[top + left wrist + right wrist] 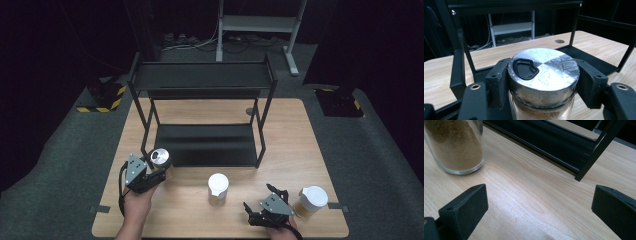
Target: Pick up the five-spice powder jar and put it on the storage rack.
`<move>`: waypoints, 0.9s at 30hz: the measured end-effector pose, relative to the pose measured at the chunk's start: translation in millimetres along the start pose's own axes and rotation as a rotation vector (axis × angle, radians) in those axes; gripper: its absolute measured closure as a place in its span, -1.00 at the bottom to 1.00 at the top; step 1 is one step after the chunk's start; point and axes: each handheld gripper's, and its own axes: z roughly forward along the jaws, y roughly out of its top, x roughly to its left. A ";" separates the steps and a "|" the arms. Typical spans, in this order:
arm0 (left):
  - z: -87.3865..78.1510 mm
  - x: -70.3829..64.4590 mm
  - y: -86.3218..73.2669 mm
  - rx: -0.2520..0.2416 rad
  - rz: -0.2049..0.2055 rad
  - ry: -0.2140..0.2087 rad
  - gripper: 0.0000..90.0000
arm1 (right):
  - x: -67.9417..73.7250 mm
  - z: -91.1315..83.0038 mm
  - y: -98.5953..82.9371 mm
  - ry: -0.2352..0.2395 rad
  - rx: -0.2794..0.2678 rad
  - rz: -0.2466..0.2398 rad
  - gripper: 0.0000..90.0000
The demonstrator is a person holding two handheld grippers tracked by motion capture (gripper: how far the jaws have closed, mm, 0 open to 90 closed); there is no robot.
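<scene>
Silver-lidded spice jar sits clamped in the left gripper at the rack's seven o'clock; the right gripper's fingers gape apart above the tabletop.

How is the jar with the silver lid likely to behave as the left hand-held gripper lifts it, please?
The jar with the silver lid looks like rigid clear glass, so probably fragile if dropped. The left hand-held gripper clamps it by the smooth metal lid, which may slip. The brown powder inside likely adds some weight below the grip, so it should hang steady.
</scene>
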 end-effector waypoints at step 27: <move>31.8 -1.8 9.3 0.016 0.003 0.042 -0.22 | -0.9 0.0 -0.1 0.006 -0.001 -0.002 -1.00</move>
